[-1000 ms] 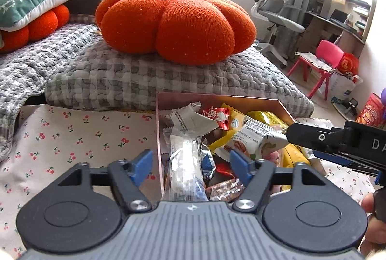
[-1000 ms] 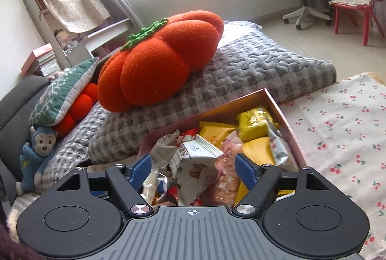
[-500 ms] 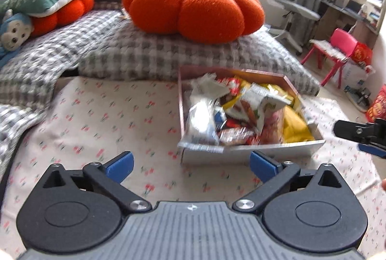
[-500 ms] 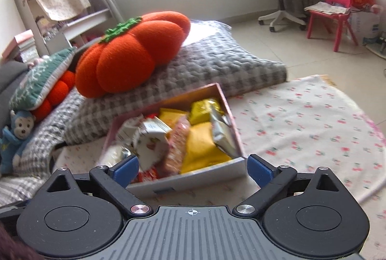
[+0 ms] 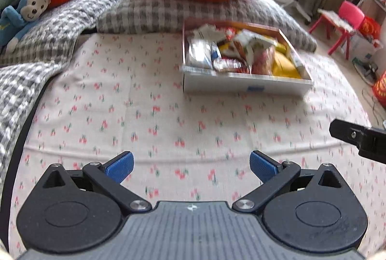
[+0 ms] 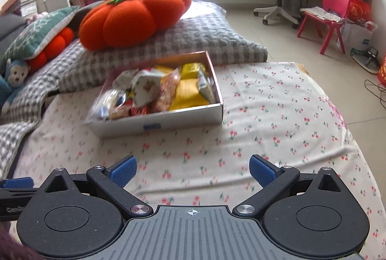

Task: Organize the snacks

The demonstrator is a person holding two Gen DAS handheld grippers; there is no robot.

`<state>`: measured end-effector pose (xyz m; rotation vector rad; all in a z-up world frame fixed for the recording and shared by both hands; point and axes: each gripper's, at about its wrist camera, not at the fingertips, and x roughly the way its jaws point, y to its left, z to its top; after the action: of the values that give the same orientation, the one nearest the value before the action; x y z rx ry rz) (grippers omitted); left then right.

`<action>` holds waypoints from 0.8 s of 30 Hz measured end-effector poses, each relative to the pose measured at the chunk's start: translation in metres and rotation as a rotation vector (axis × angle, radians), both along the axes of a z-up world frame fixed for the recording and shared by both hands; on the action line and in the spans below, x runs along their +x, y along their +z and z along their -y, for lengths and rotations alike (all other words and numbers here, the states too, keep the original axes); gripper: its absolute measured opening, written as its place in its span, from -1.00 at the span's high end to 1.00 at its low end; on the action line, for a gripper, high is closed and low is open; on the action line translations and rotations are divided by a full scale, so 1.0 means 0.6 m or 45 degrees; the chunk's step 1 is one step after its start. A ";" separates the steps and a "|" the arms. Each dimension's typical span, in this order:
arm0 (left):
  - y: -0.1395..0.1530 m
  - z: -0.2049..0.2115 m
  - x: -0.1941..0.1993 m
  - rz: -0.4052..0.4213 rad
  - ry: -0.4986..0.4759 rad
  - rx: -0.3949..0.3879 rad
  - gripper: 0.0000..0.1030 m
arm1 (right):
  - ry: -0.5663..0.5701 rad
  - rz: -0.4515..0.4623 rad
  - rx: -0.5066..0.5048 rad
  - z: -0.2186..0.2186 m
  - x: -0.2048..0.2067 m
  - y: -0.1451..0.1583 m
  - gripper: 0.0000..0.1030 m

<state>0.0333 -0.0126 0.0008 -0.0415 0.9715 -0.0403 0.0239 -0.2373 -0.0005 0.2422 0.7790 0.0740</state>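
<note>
One snack box (image 5: 243,85) sits far across the cherry-print cloth (image 5: 168,120). Two claws, left gripper (image 5: 190,167) and right gripper (image 6: 193,168), hang released and empty, having just widened and backed off from the box.

Two hand-held grippers of one build. Left gripper (image 5: 190,167): ribbed grey centre plate stamped with a small crosshair mark, flanked by two matte black teardrop housings, each with a round recessed disc and a triangular cut-out. Black link arms, pinned with silver round-head screws, ending in blue ridged pads (image 5: 120,166). Right gripper (image 6: 192,169): same grey plate, black housings, silver screws, blue pads (image 6: 123,168). Dark maroon sleeve (image 6: 14,248), fuzzy, at lower left corner of right wrist view.
</note>
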 end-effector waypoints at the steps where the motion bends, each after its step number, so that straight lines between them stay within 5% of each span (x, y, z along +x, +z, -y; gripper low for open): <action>1: -0.001 0.000 -0.008 -0.006 0.010 -0.005 -0.99 | 0.000 -0.001 -0.007 -0.001 -0.007 0.000 -0.96; 24: 0.009 0.019 -0.052 0.064 0.045 0.067 -0.99 | 0.049 -0.012 -0.133 -0.024 -0.038 -0.004 -0.96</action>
<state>0.0023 -0.0241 0.0060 -0.0093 0.9208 0.0163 0.0010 -0.2227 -0.0030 0.1288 0.7946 0.0681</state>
